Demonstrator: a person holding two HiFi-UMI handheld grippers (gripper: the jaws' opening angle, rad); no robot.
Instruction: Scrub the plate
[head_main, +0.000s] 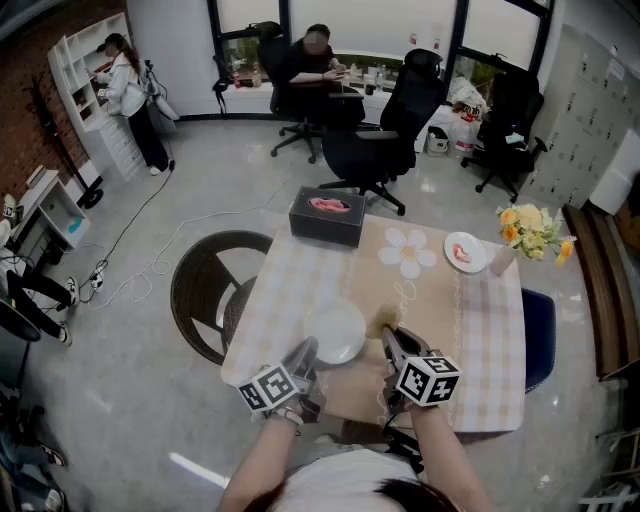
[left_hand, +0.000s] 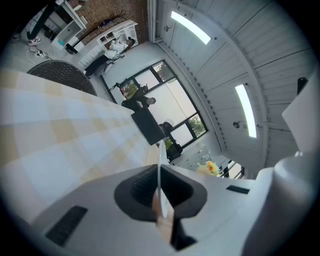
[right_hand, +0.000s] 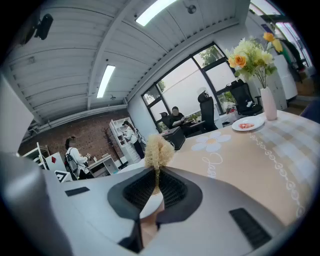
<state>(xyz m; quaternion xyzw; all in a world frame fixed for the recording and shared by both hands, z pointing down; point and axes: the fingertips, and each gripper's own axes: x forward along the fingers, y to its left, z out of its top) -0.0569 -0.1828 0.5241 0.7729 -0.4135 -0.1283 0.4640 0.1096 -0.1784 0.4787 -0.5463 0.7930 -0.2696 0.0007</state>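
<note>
A white plate lies on the checked tablecloth near the table's front edge. My left gripper is shut on the plate's near-left rim. In the left gripper view the plate shows edge-on, pinched between the jaws of the left gripper. My right gripper is shut on a frizzy yellow scrubber, just right of the plate. In the right gripper view the scrubber sticks up from the right gripper, and the plate shows to its left.
A black tissue box stands at the table's far edge. A small dish with something red and a vase of flowers are at the far right. A wicker chair is to the left of the table.
</note>
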